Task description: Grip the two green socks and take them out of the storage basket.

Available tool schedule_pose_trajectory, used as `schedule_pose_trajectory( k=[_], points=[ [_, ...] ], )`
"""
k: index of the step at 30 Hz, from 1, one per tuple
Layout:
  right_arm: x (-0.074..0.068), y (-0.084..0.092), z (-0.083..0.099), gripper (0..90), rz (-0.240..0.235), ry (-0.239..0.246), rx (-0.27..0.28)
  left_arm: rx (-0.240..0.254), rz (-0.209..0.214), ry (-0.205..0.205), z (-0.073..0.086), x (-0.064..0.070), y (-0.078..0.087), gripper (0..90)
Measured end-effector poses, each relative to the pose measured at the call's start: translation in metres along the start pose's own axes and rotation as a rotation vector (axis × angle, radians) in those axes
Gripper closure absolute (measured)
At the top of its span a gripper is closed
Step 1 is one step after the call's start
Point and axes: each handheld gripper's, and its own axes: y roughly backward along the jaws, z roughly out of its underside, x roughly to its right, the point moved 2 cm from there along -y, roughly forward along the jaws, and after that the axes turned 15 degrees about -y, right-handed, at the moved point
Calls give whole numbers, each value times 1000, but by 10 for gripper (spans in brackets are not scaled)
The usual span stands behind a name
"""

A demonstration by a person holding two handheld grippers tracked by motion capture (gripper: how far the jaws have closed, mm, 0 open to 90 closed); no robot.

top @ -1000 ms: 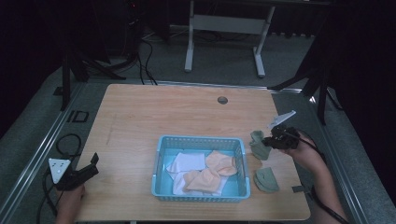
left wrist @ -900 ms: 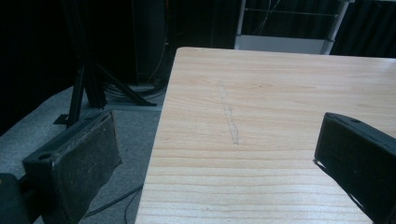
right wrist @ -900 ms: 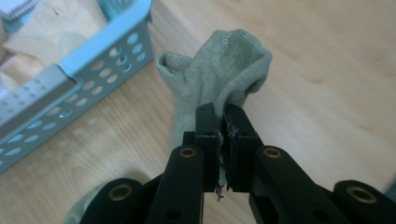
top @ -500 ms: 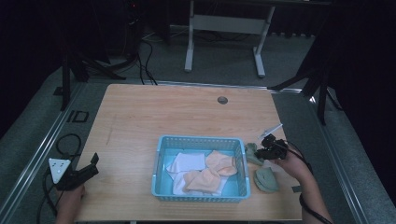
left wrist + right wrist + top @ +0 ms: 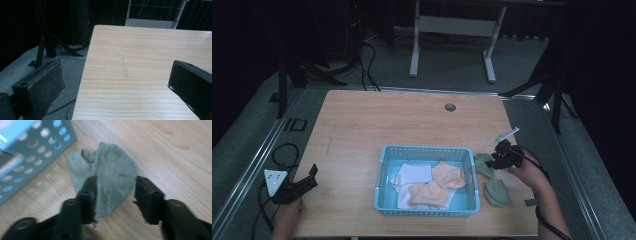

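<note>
A grey-green sock (image 5: 107, 167) lies flat on the wood beside the blue basket (image 5: 37, 147). My right gripper (image 5: 116, 185) hovers just over it, open, one jaw on each side of the sock's near end. From above, that sock (image 5: 483, 164) sits just right of the basket (image 5: 427, 150) with the right gripper (image 5: 503, 156) next to it. A second green sock (image 5: 497, 193) lies nearer the front edge. My left gripper (image 5: 298, 186) rests open at the table's front left corner; its jaws frame bare wood around the left gripper (image 5: 117, 67).
White and peach cloths (image 5: 429, 182) fill the basket. A round cable hole (image 5: 450, 107) marks the far middle of the table (image 5: 377, 125). A small dark tag (image 5: 530, 202) lies at the front right. Stand legs and cables sit on the floor beyond.
The right gripper came down and toward the person with the sock hanging from it, then opened; the sock now lies on the table. The left gripper stayed still.
</note>
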Motion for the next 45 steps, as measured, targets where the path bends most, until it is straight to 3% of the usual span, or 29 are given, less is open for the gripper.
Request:
schedule_pose_trajectory(
  k=[3, 7, 9, 13, 17, 23, 28, 37, 39, 42, 45],
  points=[
    [4, 10, 2, 366, 17, -33, 59, -1, -1, -2, 0, 0, 0, 4],
    [10, 18, 8, 289, 24, -83, 122, -1, 0, -2, 0, 0, 0, 5],
    [15, 19, 13, 270, 28, -109, 144, -1, -1, -2, 0, 0, 0, 4],
    [23, 18, 27, 145, 12, -142, 154, 0, 0, -1, 0, 0, 0, 5],
    [32, 19, 43, 136, -32, -199, 196, 0, -2, -2, 0, 0, 0, 5],
    [42, 19, 69, 136, -15, -288, 276, 0, -1, -4, 0, 0, 0, 5],
    [47, 18, 89, 131, 51, -366, 395, -1, -1, -5, 0, 0, 0, 5],
    [45, 17, 115, 131, 124, -457, 570, 0, 0, -3, 0, 0, 0, 4],
    [44, 18, 120, 131, 115, -471, 593, 0, 0, -3, 0, 0, 0, 5],
    [42, 17, 127, 131, 152, -465, 620, 1, 0, -1, 0, 0, 0, 4],
    [41, 17, 133, 136, 153, -487, 637, -1, -1, -3, 0, 0, 0, 5]
  ],
)
